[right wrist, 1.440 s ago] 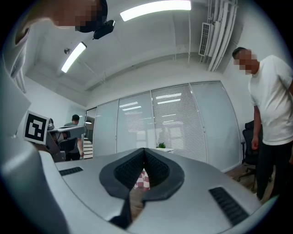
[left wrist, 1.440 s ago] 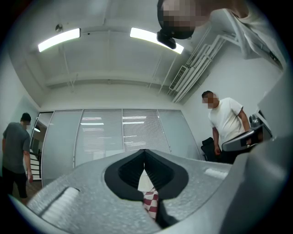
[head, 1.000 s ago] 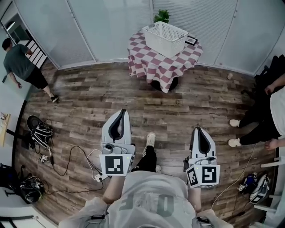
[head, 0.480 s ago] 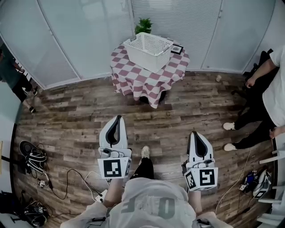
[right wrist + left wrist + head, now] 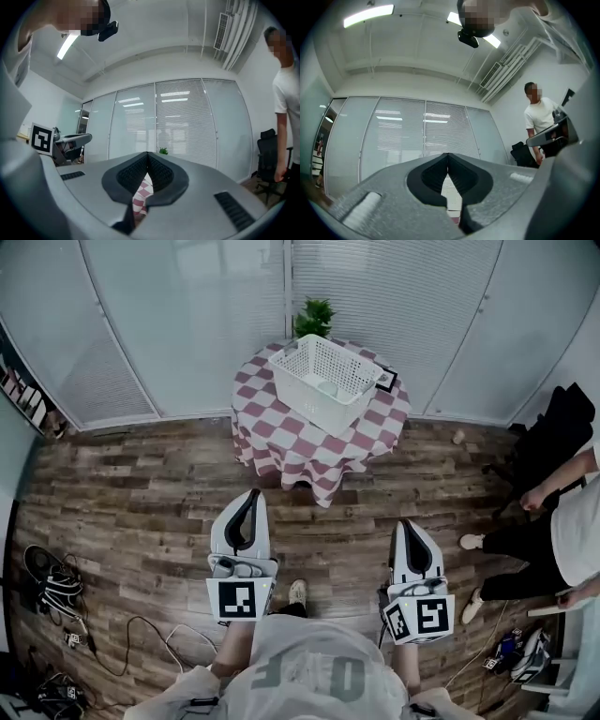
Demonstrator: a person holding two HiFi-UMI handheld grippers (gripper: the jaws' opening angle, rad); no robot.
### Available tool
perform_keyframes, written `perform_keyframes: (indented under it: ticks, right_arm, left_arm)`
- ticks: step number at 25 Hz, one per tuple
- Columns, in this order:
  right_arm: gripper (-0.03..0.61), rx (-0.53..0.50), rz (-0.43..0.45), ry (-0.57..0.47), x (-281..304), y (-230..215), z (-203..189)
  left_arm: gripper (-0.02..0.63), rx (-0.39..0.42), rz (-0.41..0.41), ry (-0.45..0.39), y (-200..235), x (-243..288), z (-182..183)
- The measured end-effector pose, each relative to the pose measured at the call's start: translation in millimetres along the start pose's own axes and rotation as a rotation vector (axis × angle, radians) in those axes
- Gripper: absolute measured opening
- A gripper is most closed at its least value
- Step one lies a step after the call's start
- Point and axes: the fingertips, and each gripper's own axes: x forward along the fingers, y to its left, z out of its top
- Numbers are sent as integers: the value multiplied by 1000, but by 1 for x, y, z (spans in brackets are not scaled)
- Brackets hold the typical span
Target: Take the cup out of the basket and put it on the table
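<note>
A white lattice basket point(image 5: 325, 381) stands on a round table with a red-and-white checked cloth point(image 5: 319, 446) by the far wall. A pale cup point(image 5: 327, 387) shows inside the basket. My left gripper point(image 5: 251, 495) and right gripper point(image 5: 410, 523) are held side by side over the wooden floor, well short of the table, both pointing toward it. In the left gripper view the jaws meet at the tips point(image 5: 448, 157), shut and empty, with a strip of the basket point(image 5: 452, 187) below them. The right gripper point(image 5: 147, 154) is likewise shut on nothing, with checked cloth point(image 5: 140, 197) showing beneath.
A potted plant point(image 5: 315, 315) stands behind the basket and a small framed picture point(image 5: 385, 381) lies on the table's right edge. A person point(image 5: 562, 540) stands at the right by a black chair point(image 5: 553, 427). Bags and cables point(image 5: 47, 568) lie on the floor at the left.
Both grippers have advanced toward the table, which now looks nearer and more central. The person at the left has dropped out of view. Both pairs of jaws stayed shut.
</note>
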Motion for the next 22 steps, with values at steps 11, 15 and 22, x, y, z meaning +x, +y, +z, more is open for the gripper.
perform_keyframes:
  ticks: [11, 15, 22]
  right_arm:
    - [9, -40, -14, 35, 89, 2, -6]
    - [9, -25, 9, 61, 108, -8, -17]
    - [9, 24, 85, 44, 168, -42, -35]
  left_arm:
    - [5, -5, -46, -46, 43, 90, -26]
    - [5, -20, -30, -3, 42, 103, -46]
    - [5, 42, 4, 28, 37, 150, -58]
